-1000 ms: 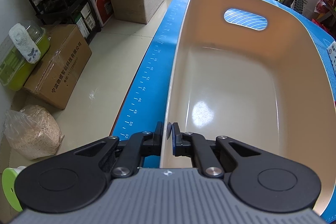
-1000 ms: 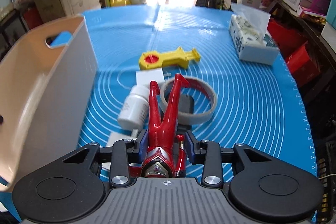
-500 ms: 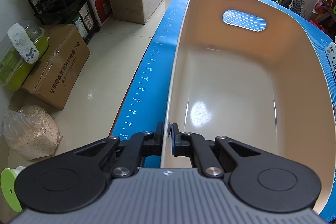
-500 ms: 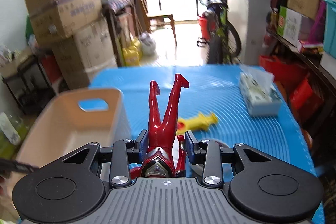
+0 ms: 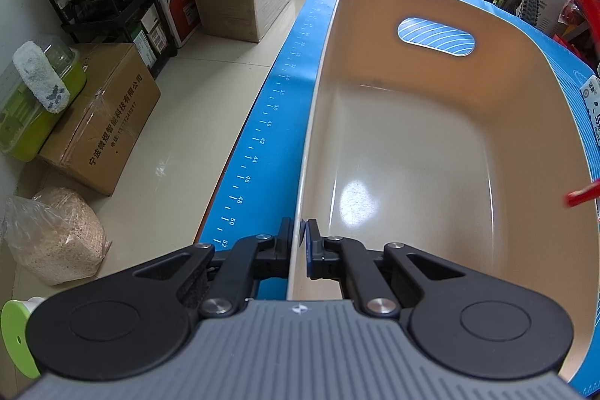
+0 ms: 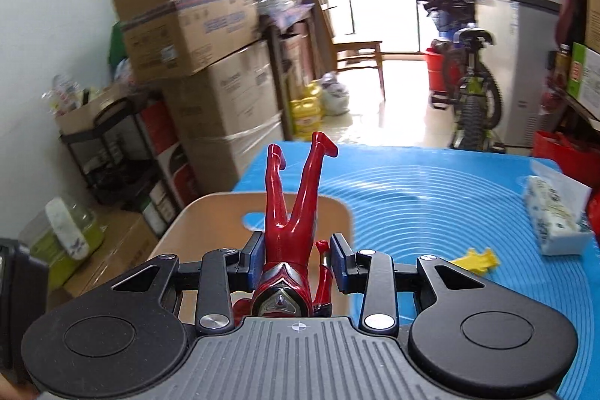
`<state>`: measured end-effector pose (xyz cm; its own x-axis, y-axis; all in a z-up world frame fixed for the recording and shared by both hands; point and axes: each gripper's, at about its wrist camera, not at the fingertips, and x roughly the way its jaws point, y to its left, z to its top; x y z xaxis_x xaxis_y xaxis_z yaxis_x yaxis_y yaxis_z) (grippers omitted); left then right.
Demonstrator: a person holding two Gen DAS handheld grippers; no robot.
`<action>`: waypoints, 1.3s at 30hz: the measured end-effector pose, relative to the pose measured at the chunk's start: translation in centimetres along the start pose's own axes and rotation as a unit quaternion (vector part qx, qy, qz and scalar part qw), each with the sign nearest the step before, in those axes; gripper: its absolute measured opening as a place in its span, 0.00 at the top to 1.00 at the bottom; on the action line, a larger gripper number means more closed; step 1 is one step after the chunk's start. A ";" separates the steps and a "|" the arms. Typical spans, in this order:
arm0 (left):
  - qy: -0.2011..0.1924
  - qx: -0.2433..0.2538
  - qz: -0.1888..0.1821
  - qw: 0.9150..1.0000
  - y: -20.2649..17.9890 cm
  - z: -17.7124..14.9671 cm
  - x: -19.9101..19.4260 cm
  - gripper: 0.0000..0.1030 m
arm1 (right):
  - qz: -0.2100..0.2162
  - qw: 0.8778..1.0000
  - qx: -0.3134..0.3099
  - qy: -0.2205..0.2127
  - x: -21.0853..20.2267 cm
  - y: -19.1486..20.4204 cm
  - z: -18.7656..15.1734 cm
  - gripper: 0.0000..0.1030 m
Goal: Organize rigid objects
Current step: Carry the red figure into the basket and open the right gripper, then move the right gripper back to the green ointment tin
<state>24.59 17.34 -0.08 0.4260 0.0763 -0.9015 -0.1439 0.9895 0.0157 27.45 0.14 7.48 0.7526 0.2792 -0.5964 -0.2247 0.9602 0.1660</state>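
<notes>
Red figure held over the bin while the other gripper pinches the bin's rim

The left gripper (image 5: 299,238) is clamped on the near rim of the beige bin (image 5: 431,152), which sits on the blue-matted bench (image 5: 262,137). The right gripper (image 6: 296,259) holds the red toy figure (image 6: 290,212) by its torso, legs pointing away, seemingly above the bin; a yellow toy (image 6: 476,259) lies right.

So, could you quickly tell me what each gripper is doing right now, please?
Left gripper: closed on the rim of the beige bin.
Right gripper: closed on the red toy figure, legs pointing away.
</notes>
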 end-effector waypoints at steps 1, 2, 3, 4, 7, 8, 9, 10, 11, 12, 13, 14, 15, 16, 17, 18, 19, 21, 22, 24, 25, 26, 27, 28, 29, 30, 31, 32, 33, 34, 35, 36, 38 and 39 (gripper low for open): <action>0.000 0.000 0.000 1.000 0.0 0.0 0.0 0.93 | 0.005 1.000 -0.006 0.010 0.6 0.6 -0.2 0.57; 0.000 0.000 0.000 1.000 0.0 0.0 0.0 0.93 | 0.007 1.000 -0.010 0.020 1.2 1.0 -0.5 0.57; 0.000 0.000 0.000 1.000 0.0 0.0 0.0 0.93 | 0.009 0.999 -0.014 0.032 1.9 1.5 -0.8 0.57; 0.000 0.000 0.000 1.000 0.0 0.0 0.0 0.93 | 0.011 0.999 -0.017 0.042 2.4 1.8 -1.2 0.57; 0.000 0.000 0.000 1.000 0.0 0.0 0.0 0.93 | 0.012 0.996 -0.025 0.081 4.1 2.6 -2.7 0.57; 0.000 0.000 0.001 1.000 0.0 0.0 0.0 0.93 | 0.011 0.995 -0.027 0.095 4.6 2.9 -3.3 0.57; 0.000 0.001 0.001 1.000 0.0 0.0 0.0 0.93 | 0.008 0.994 -0.030 0.108 5.1 3.0 -3.8 0.57; 0.000 0.001 0.001 1.000 0.0 0.0 0.1 0.93 | 0.005 0.992 -0.033 0.120 5.6 3.2 -4.3 0.57; 0.000 0.001 0.001 1.000 -0.1 0.0 0.1 0.93 | 0.000 0.990 -0.037 0.133 6.0 3.3 -4.8 0.57; 0.000 0.001 0.001 1.000 -0.1 0.0 0.1 0.93 | -0.004 0.988 -0.040 0.147 6.4 3.4 -5.2 0.57; 0.000 0.001 0.001 1.000 -0.1 0.0 0.1 0.93 | -0.007 0.986 -0.041 0.161 6.8 3.3 -5.6 0.57; 0.000 0.001 0.001 1.000 0.0 0.0 0.1 0.93 | -0.009 0.984 -0.041 0.176 7.2 3.2 -6.0 0.57; 0.000 0.001 0.001 1.000 0.0 0.0 0.1 0.93 | -0.010 0.981 -0.041 0.190 7.6 3.2 -6.2 0.57; 0.000 0.001 0.000 1.000 0.0 0.0 0.1 0.93 | -0.007 0.978 -0.046 0.202 7.9 3.3 -6.4 0.57; 0.001 0.002 0.000 1.000 -0.1 0.0 0.1 0.93 | -0.009 0.976 -0.054 0.210 8.1 3.6 -6.6 0.56; 0.001 0.002 0.001 1.000 -0.1 0.0 0.2 0.93 | -0.012 0.974 -0.064 0.216 8.2 3.9 -6.7 0.56; 0.002 0.003 0.001 1.000 -0.1 -0.1 0.2 0.93 | -0.015 0.973 -0.070 0.221 8.3 4.2 -6.7 0.56; 0.003 0.002 0.001 1.000 0.0 -0.1 0.2 0.93 | -0.014 0.971 -0.068 0.229 8.4 4.3 -6.6 0.55; 0.002 0.001 0.000 1.000 0.0 -0.1 0.2 0.93 | -0.015 0.971 -0.065 0.231 8.3 4.2 -6.6 0.51; 0.000 0.001 -0.002 1.000 0.1 -0.1 0.1 0.93 | -0.007 0.973 -0.056 0.224 7.9 3.8 -6.4 0.49; 0.001 0.000 -0.002 1.000 0.1 -0.1 0.2 0.93 | -0.003 0.974 -0.053 0.218 7.5 3.7 -6.3 0.49; 0.001 0.000 -0.002 1.000 0.1 -0.1 0.2 0.93 | -0.003 0.976 -0.051 0.212 7.1 3.7 -6.2 0.49; 0.002 0.001 -0.001 1.000 0.0 -0.1 0.2 0.93 | -0.002 0.977 -0.049 0.206 6.7 3.7 -6.0 0.49; 0.002 0.001 -0.001 1.000 0.0 -0.1 0.2 0.93 | 0.000 0.979 -0.045 0.199 6.1 3.5 -5.8 0.49; 0.002 0.000 -0.002 1.000 0.1 -0.1 0.2 0.93 | 0.003 0.981 -0.041 0.190 5.5 3.3 -5.4 0.47; 0.002 -0.001 -0.003 1.000 0.1 -0.1 0.1 0.93 | 0.007 0.983 -0.036 0.180 4.9 3.0 -5.0 0.44; 0.002 -0.001 -0.003 1.000 0.1 -0.1 0.1 0.93 | 0.006 0.985 -0.030 0.169 4.1 2.6 -4.7 0.42; 0.002 -0.001 -0.003 1.000 0.1 -0.1 0.2 0.93 | 0.003 0.988 -0.022 0.156 3.3 2.2 -4.4 0.38; 0.002 -0.001 -0.003 1.000 0.1 -0.1 0.2 0.93 | 0.003 0.989 -0.013 0.144 2.6 1.6 -4.1 0.37; 0.002 0.000 -0.002 1.000 0.0 -0.1 0.2 0.93 | 0.002 0.991 -0.003 0.136 1.9 1.0 -3.8 0.37; 0.002 0.001 -0.001 1.000 0.0 -0.1 0.2 0.93 | -0.002 0.992 0.006 0.128 1.3 0.5 -3.6 0.37; 0.002 0.001 -0.001 1.000 0.0 -0.1 0.2 0.93 | -0.008 0.993 0.013 0.119 0.6 -0.3 -3.3 0.37; 0.003 -0.001 -0.003 1.000 0.0 -0.1 0.2 0.93 | -0.019 0.994 0.024 0.105 -0.6 -1.6 -3.0 0.37; 0.004 -0.002 -0.004 1.000 0.0 -0.1 0.2 0.93 | -0.025 0.994 0.029 0.099 -1.1 -2.4 -3.0 0.37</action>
<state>24.61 17.34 -0.29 0.4209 0.0679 -0.9046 -0.1444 0.9895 0.0070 25.28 -2.49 5.43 0.6247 0.2294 -0.7464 -0.1495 0.9733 0.1741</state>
